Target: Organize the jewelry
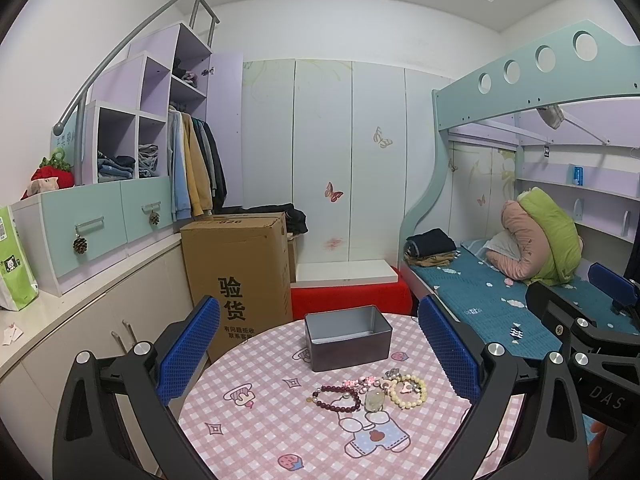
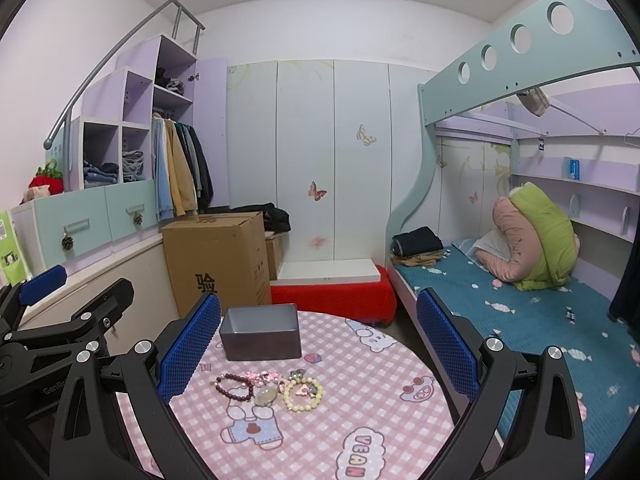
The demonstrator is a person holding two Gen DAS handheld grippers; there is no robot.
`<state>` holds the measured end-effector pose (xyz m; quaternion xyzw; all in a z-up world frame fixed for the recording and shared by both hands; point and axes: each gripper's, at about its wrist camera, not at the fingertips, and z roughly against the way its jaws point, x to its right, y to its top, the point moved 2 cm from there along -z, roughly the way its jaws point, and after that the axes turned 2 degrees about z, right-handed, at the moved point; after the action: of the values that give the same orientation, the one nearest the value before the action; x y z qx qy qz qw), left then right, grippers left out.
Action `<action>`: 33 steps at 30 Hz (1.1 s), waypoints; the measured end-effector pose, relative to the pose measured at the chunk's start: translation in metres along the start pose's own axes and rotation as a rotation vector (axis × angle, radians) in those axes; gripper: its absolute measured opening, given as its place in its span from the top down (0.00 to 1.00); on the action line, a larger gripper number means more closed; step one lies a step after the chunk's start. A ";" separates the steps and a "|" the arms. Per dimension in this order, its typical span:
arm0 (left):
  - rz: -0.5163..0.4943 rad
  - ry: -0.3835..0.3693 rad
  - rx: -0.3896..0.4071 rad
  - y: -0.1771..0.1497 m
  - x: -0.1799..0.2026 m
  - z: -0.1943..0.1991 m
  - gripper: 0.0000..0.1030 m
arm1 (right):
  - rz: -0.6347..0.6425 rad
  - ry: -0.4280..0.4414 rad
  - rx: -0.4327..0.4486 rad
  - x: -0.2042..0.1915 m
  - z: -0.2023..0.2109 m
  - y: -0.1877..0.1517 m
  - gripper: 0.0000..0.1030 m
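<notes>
Left gripper (image 1: pixel 318 354) and right gripper (image 2: pixel 318 350): fingers spread wide, holding nothing, above the table (image 2: pixel 360 412). Dark red bead bracelet (image 1: pixel 338 398), pale yellow bead bracelet (image 1: pixel 408 392) and pale pendant stone (image 1: pixel 374 400) clustered just before the open grey tin box (image 1: pixel 348 338).

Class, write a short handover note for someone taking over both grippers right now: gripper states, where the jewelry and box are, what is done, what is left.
Left gripper: open, holding nothing, above the near side of the table.
Right gripper: open, holding nothing, beside the left one.
Tin box: open, looks empty, at the far side of the table.
Jewelry lies in a cluster in front of the box: dark red bracelet, cream bead bracelet, pale pendant, pink beaded piece.
Done: nothing in the box yet.
Left: every piece, presumably to go into the box.
</notes>
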<state>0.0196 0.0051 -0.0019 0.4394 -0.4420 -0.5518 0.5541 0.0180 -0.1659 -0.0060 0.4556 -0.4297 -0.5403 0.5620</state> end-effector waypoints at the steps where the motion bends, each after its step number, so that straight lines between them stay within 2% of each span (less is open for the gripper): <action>1: 0.000 0.000 0.000 0.000 -0.001 0.000 0.07 | 0.000 0.000 -0.001 0.000 0.000 0.000 0.08; 28: -0.001 0.000 -0.013 -0.005 0.001 -0.010 0.07 | -0.006 0.002 -0.010 0.000 -0.002 -0.006 0.08; 33: -0.005 0.000 -0.031 -0.005 0.003 -0.018 0.07 | -0.012 0.002 -0.036 0.000 -0.020 -0.012 0.08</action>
<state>0.0365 0.0023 -0.0111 0.4319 -0.4321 -0.5601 0.5595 0.0354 -0.1647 -0.0218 0.4485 -0.4165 -0.5507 0.5675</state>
